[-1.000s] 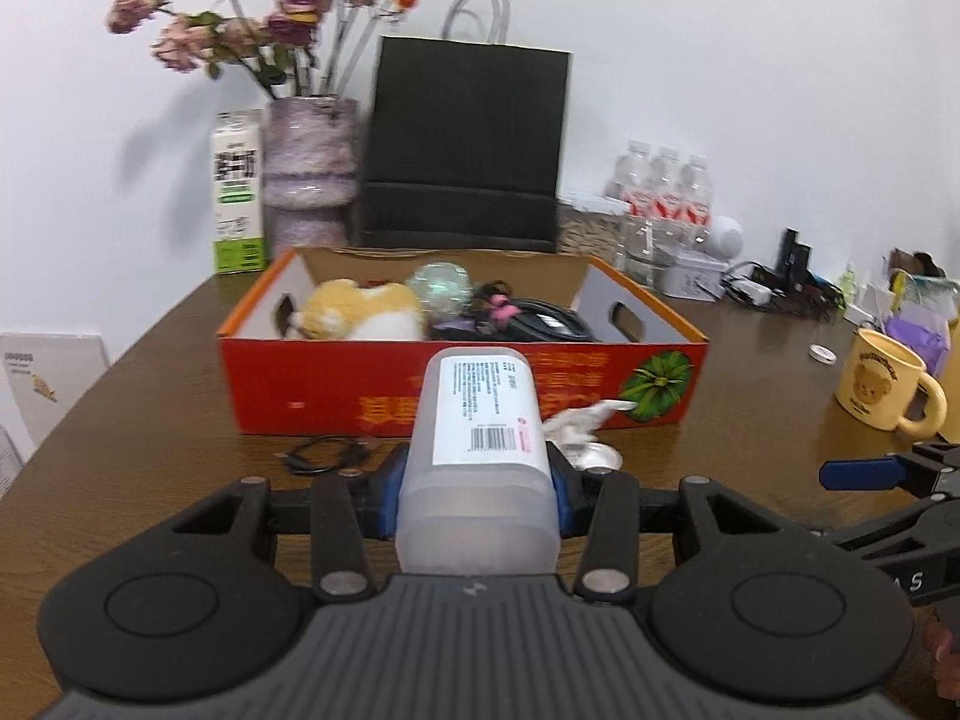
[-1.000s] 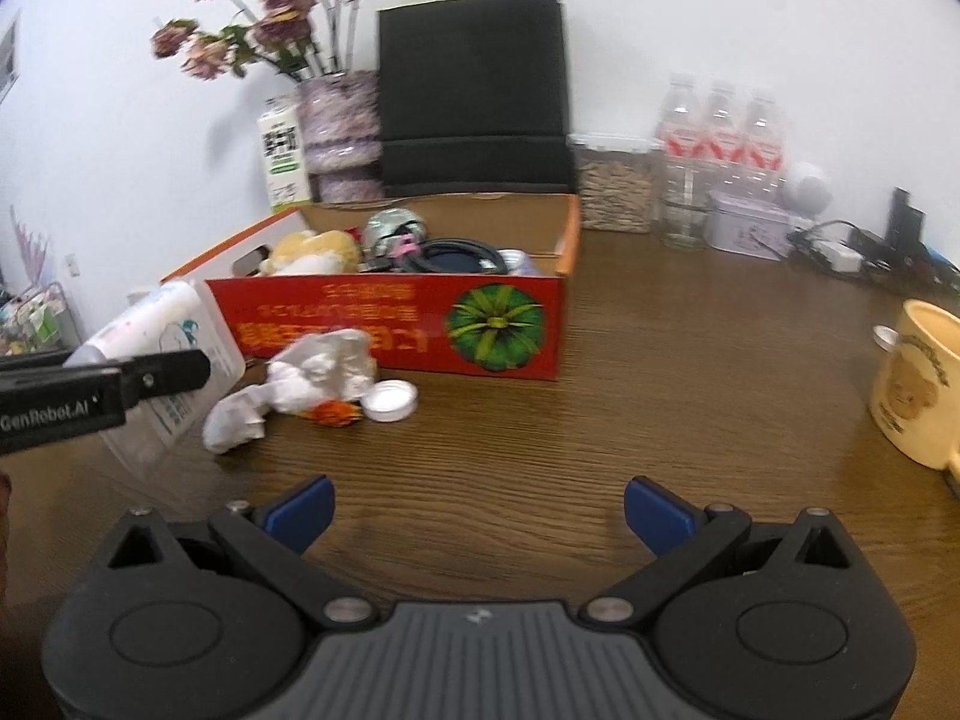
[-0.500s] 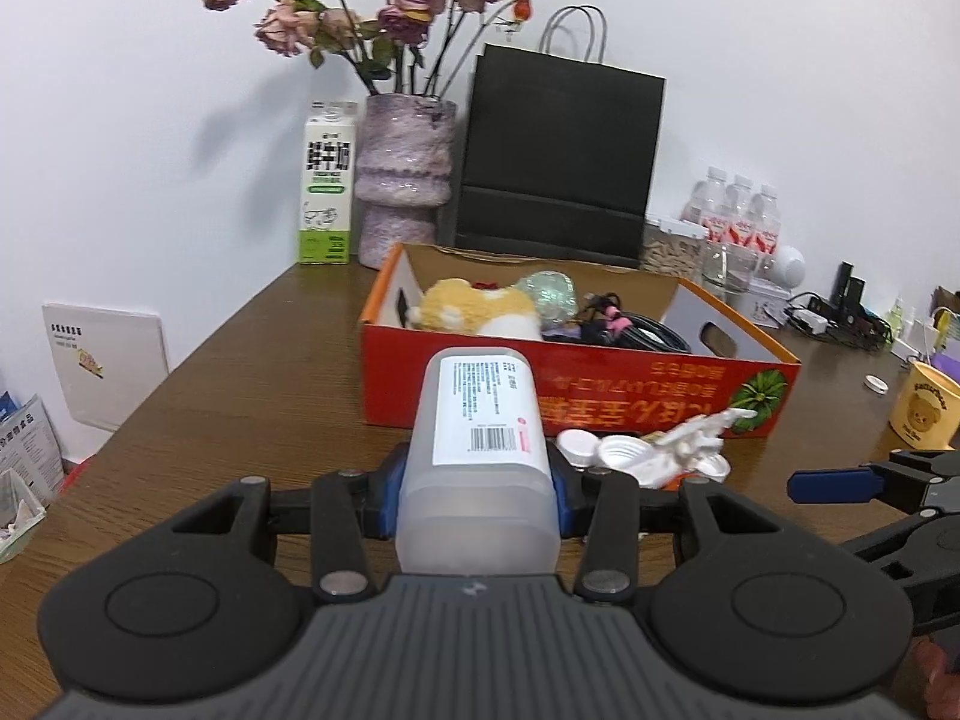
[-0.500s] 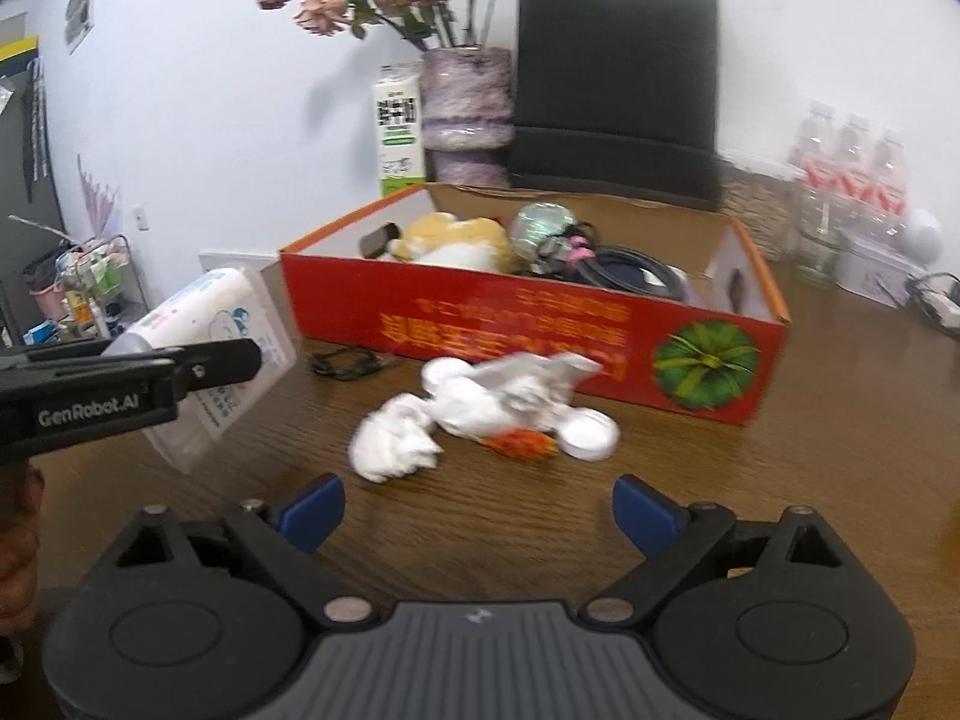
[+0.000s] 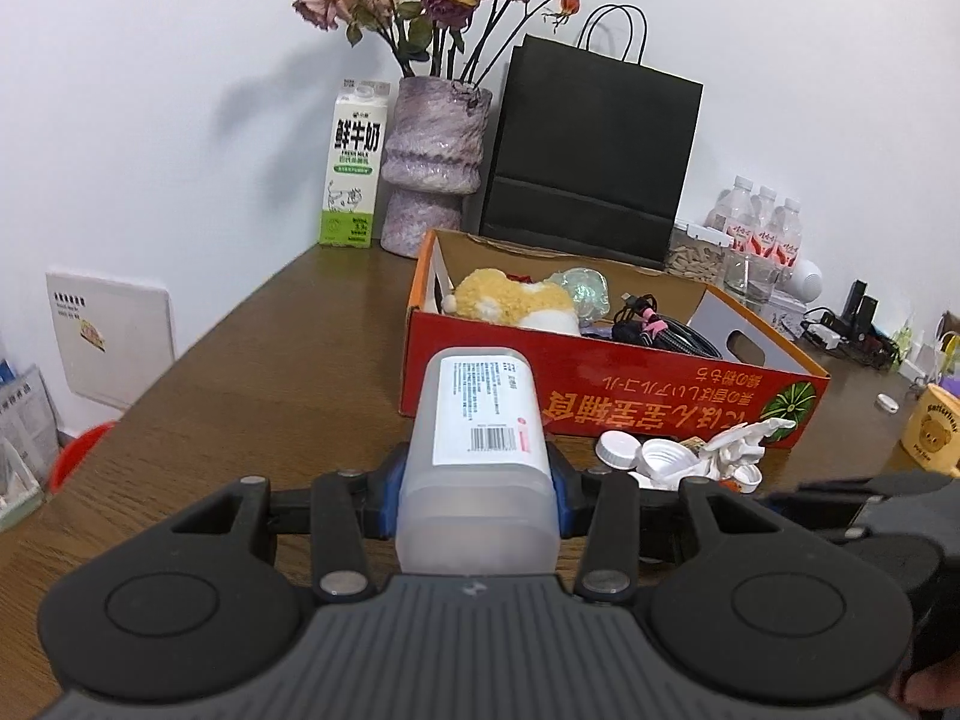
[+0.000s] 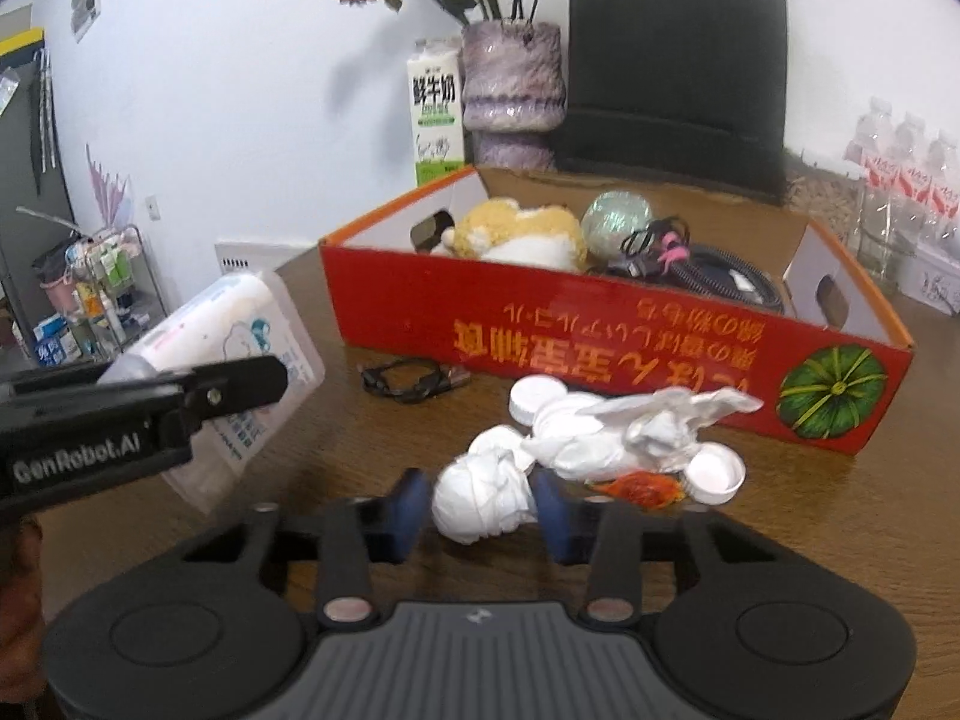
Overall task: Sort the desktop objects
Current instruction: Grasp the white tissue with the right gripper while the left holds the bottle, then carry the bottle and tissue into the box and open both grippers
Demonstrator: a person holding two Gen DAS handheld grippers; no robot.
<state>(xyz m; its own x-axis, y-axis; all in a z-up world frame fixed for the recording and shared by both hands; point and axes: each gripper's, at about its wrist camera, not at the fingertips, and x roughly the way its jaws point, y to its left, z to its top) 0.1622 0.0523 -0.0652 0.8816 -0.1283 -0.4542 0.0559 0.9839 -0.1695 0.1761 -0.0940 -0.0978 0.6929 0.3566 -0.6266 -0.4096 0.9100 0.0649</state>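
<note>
From my left wrist: my left gripper [image 5: 477,495] pinches a translucent white plastic bottle with a barcode label [image 5: 477,450], its blue pads pressed on both flanks low on the body, the bottle jutting toward the red cardboard box with the green pumpkin print [image 5: 606,387] on the brown wooden table [image 5: 270,372]. Stiff-walled and smooth, the bottle looks liable to slip — a hold across the wide body suits it. From my right wrist: my right gripper [image 6: 483,507] is closing around a crumpled white paper wad [image 6: 483,495] that lies on the table just in front of the box, beside white plastic caps [image 6: 714,474] and an orange wrapper scrap [image 6: 639,486]. The wad sits between the jaws; whether the pads already press it I cannot tell. Light and soft, it should crush easily — a grip across its middle will do.
</note>
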